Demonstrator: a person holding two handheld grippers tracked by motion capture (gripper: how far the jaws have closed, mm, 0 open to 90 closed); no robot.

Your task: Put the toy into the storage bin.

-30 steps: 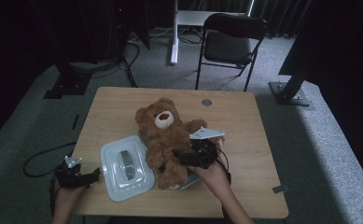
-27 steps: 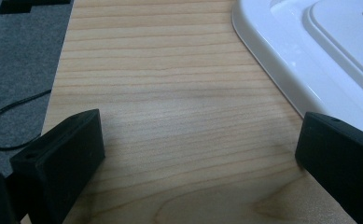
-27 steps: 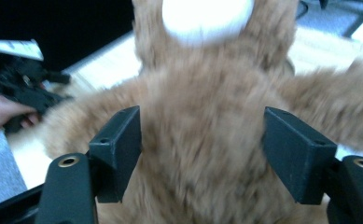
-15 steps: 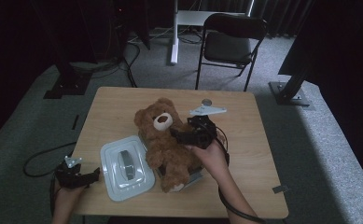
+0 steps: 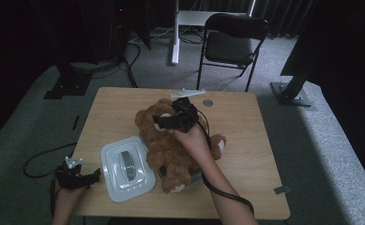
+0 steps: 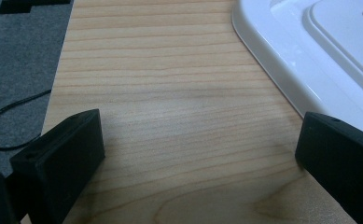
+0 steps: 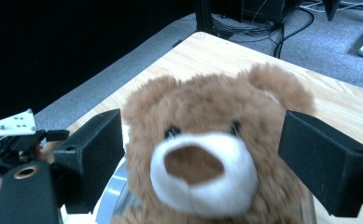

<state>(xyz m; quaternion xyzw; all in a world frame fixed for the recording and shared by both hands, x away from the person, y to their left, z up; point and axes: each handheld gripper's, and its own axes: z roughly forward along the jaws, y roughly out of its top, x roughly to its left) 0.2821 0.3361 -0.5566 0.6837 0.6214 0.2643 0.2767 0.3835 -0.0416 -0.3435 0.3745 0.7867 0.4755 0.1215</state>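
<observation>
Approach step, by the look of it: lining up on the teddy bear [image 5: 173, 150] for a grasp at the head, nothing held yet.

Right gripper [image 5: 163, 123] up over the bear's head near the worktop [image 5: 246, 136] centre, jaws spread wide. Seen from the right gripper view, one jaw each side of the bear's face [image 7: 202, 172], muzzle w/ brown nose between them, no contact visible on either side.

Bear sprawled mid-worktop, head toward the far edge, lower body apparently resting in a clear container [image 5: 194, 177] (mostly hidden under the fur, so hard to be sure). White lid [image 5: 126, 168] flat just beside the bear, on the person's left.

Left gripper [image 5: 84, 177] low at the near-left corner of the worktop, jaws apart, empty; in the left gripper view just bare wood between them and the lid's rim [image 6: 282, 74] off to one side, not touched.

Next move, prob.: push the right gripper fwd till the jaws bracket the head properly, then squeeze. Soft plush, so needs a deep bite, not a fingertip pinch, else fur slips out. Left gripper likely idle till the lid's turn.
</observation>
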